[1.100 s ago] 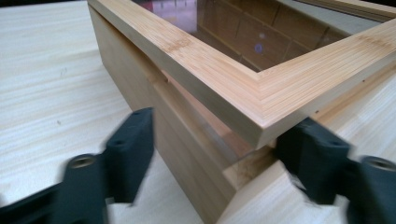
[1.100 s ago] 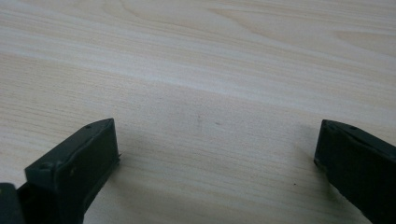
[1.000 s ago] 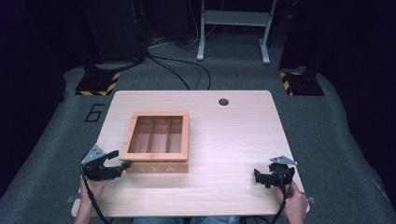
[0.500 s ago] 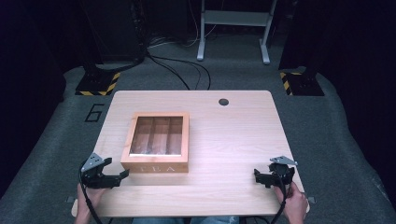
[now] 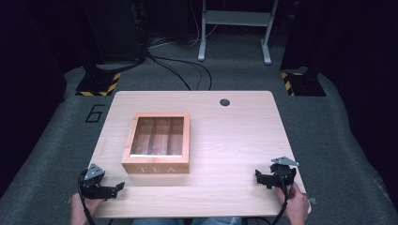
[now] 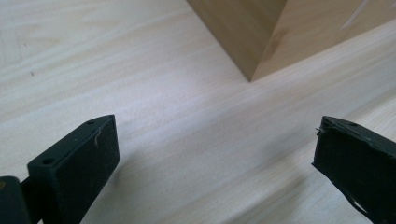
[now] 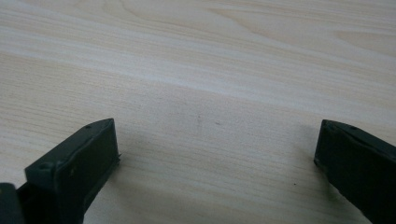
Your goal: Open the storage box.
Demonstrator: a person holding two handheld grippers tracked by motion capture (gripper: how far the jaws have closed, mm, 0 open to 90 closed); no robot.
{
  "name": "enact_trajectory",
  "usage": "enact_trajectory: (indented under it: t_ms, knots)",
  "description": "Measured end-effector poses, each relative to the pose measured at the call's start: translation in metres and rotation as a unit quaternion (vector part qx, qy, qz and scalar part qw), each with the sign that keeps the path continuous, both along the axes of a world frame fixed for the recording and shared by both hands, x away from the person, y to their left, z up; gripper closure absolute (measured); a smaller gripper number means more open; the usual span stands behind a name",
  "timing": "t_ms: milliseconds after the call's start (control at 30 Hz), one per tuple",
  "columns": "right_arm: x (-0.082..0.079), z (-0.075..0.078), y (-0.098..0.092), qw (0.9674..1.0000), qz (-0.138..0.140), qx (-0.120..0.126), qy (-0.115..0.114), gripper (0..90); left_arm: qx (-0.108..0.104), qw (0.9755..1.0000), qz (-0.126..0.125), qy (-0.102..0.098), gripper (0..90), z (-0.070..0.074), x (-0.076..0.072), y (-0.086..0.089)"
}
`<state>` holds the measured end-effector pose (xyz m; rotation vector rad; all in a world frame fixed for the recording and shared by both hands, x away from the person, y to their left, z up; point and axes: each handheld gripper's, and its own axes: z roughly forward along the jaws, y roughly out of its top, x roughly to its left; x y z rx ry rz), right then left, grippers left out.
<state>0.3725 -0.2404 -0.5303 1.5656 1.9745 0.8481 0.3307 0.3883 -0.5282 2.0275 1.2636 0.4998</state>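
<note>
Left gripper (image 5: 112, 188) sitting at the tabletop's (image 5: 234, 136) near-left corner beside the tea box (image 5: 157, 149), jaws just opening, spread, nothing between. Right gripper (image 5: 261, 178) resting near the near-right corner, spread, empty.

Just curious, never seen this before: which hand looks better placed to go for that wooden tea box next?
Probably the left. The left claw sits open just off the tea box, whose near corner rises right ahead in its own view. The right claw, also open, faces bare table farther away.

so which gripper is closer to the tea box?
The left gripper: the tea box corner sits just ahead of it; the right gripper faces bare table.
</note>
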Motion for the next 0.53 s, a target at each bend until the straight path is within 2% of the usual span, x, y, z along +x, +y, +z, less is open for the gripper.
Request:
enact_trajectory:
  t_ms: [67, 100, 133, 233, 367, 400, 533]
  knots:
    - [0.0000, 0.0000, 0.0000, 1.0000, 0.000, 0.000, 0.000, 0.0, 0.009, 0.9999, 0.004, 0.002, 0.0, -0.0026, 0.0004, -0.0004]
    - [0.0000, 0.0000, 0.0000, 1.0000, 0.000, 0.000, 0.000, 0.0, 0.015, 0.9999, 0.006, -0.006, 0.0, -0.0041, 0.0003, -0.0009]
    - [0.0000, 0.0000, 0.0000, 1.0000, 0.000, 0.000, 0.000, 0.0, 0.018, 0.9998, 0.005, -0.001, 0.0, -0.0034, 0.0002, -0.0005]
    - [0.0000, 0.0000, 0.0000, 1.0000, 0.000, 0.000, 0.000, 0.0, 0.016, 0.9998, 0.010, -0.009, 0.0, -0.0047, 0.0019, -0.0003]
    - [0.0000, 0.0000, 0.0000, 1.0000, 0.000, 0.000, 0.000, 0.0, 0.018, 0.9997, 0.014, -0.004, 0.0, -0.0039, 0.0043, 0.0006]
    - [0.0000, 0.0000, 0.0000, 1.0000, 0.000, 0.000, 0.000, 0.0, 0.017, 0.9997, 0.017, -0.010, 0.0, -0.0049, 0.0051, 0.0003]
    - [0.0000, 0.0000, 0.0000, 1.0000, 0.000, 0.000, 0.000, 0.0, 0.016, 0.9996, 0.019, -0.010, 0.0, -0.0050, 0.0067, 0.0001]
